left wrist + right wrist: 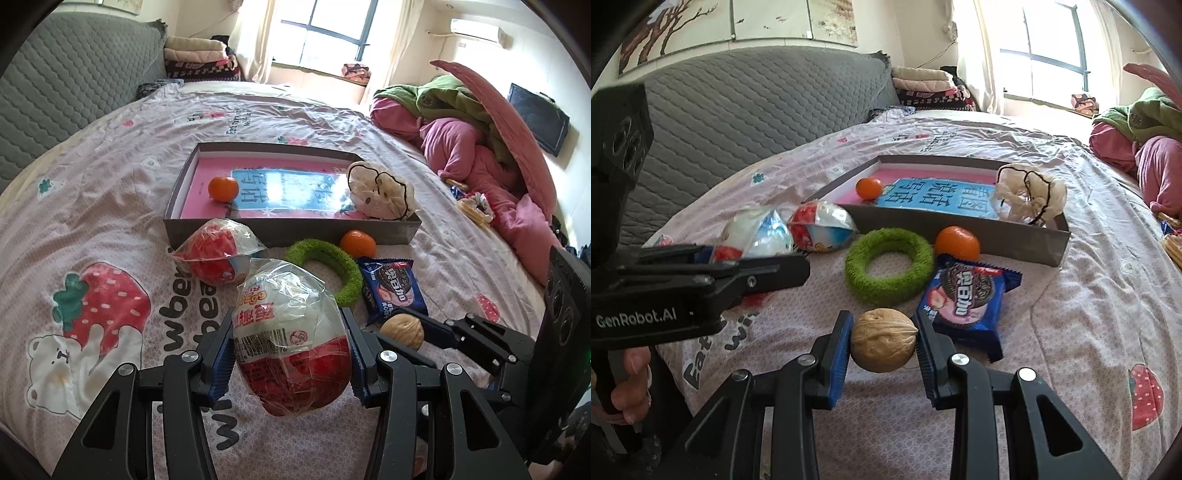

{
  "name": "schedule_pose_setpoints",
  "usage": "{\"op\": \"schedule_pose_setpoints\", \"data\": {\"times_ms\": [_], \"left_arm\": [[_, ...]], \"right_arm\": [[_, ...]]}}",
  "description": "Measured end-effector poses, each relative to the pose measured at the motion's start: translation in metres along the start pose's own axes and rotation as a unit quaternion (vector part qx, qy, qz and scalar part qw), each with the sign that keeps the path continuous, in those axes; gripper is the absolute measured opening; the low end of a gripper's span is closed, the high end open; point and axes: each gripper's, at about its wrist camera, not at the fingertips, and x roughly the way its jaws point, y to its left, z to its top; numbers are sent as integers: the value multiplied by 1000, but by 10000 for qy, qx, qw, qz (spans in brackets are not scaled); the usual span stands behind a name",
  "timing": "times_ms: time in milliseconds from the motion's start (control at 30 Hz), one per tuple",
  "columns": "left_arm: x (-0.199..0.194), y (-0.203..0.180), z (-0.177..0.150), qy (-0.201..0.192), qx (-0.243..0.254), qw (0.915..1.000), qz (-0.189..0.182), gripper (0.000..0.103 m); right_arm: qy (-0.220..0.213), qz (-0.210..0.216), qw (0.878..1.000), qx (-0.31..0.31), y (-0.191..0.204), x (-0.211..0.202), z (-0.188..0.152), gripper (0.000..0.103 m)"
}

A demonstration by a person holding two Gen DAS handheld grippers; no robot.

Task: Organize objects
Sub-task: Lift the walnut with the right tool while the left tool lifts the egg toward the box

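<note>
A wrapped surprise egg (291, 339) is clamped across its middle by the left gripper (291, 354), jaws closed on its sides, apparently bound for the shallow box (288, 230) ahead. A walnut (882, 339) is pinched between the right gripper (882, 341) pads, just off the bedsheet (1089, 295).

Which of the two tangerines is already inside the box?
The tangerine on the pink sheet in the box; the other tangerine lies outside, against its front wall.

The left tool (738, 269) hides much of one wrapped egg (753, 236); the snack packet's (393, 291) small print is unreadable.
</note>
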Motion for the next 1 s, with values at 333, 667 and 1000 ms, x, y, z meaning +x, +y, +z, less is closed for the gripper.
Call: {"op": "schedule_pose_setpoints", "data": {"times_ms": [333, 667, 1000], "left_arm": [[0, -3, -1, -10, 99, 9999, -13, 53], [-5, -2, 1, -148, 152, 9997, 76, 53], [-8, -1, 8, -258, 221, 9993, 143, 53]], "right_arm": [[-119, -49, 9999, 81, -4, -6, 2, 34], [-390, -162, 9991, 16, -5, -18, 8, 34], [-498, -283, 9983, -92, -4, -23, 11, 34]]}}
